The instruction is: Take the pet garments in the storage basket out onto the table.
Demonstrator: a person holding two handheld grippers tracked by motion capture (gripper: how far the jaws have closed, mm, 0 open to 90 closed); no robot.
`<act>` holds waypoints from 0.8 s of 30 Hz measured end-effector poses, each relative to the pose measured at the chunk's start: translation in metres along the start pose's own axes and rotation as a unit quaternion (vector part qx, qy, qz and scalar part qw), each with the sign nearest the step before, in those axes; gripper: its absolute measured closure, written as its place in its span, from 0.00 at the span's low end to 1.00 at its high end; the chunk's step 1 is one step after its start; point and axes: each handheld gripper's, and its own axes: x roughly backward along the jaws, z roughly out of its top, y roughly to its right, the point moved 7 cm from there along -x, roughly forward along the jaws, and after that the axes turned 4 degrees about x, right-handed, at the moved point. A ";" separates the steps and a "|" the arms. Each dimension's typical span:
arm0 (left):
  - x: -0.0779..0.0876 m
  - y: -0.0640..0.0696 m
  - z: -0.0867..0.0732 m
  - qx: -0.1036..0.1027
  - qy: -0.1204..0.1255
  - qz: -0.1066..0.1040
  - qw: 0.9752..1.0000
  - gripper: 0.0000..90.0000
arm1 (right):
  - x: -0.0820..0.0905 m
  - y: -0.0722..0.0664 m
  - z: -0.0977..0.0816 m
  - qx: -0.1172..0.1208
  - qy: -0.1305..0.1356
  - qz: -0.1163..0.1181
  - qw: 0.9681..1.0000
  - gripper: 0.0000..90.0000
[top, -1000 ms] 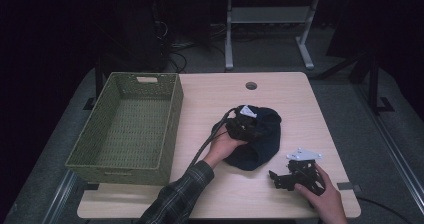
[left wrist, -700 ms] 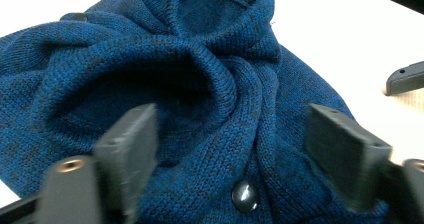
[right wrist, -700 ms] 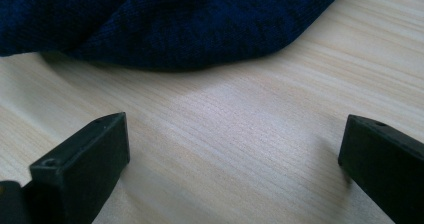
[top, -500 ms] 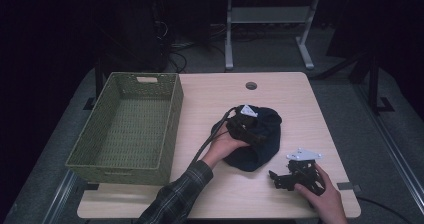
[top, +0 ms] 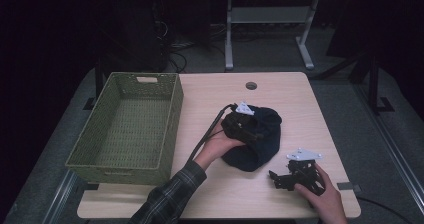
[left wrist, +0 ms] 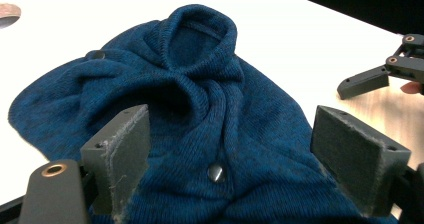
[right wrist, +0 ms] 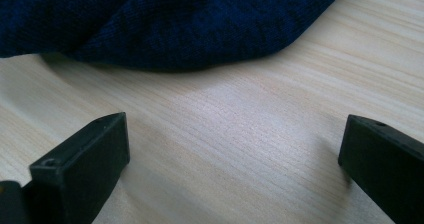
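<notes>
Hovering over the crumpled blue cardigan on the counter, the left gripper has just opened wide, holding nothing; the right gripper rests open and empty nearby.

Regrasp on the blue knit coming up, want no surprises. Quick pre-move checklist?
1. Left gripper jaws open, just opened: ok.
2. Left pads clear of the blue knit cardigan, nothing pinched: ok.
3. Cardigan flat enough for a clean pinch: not ok, it lies bunched on the table.
4. Right gripper open, over bare wood short of the cardigan's edge: ok.
5. Green woven basket empty, at the table's left: ok.
6. Left gripper's cable free of the basket: cannot tell.
</notes>
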 end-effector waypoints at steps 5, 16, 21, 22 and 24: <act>0.013 0.001 -0.004 0.006 0.007 0.004 1.000 0.18 | 0.000 0.000 0.000 -0.001 0.000 0.000 1.000 0.00; 0.039 -0.003 -0.017 0.012 0.025 0.016 1.000 0.18 | 0.000 0.000 0.000 0.002 0.000 0.000 1.000 0.00; 0.049 -0.002 -0.025 0.015 0.029 0.018 0.999 0.18 | 0.000 0.000 0.000 0.003 0.001 0.000 1.000 0.00; 0.051 -0.002 -0.026 0.015 0.030 0.020 0.999 0.18 | 0.000 0.000 0.000 0.003 0.001 0.000 1.000 0.00; 0.054 -0.001 -0.030 0.010 0.036 0.029 0.999 0.18 | 0.000 0.000 0.000 0.003 0.001 0.000 1.000 0.00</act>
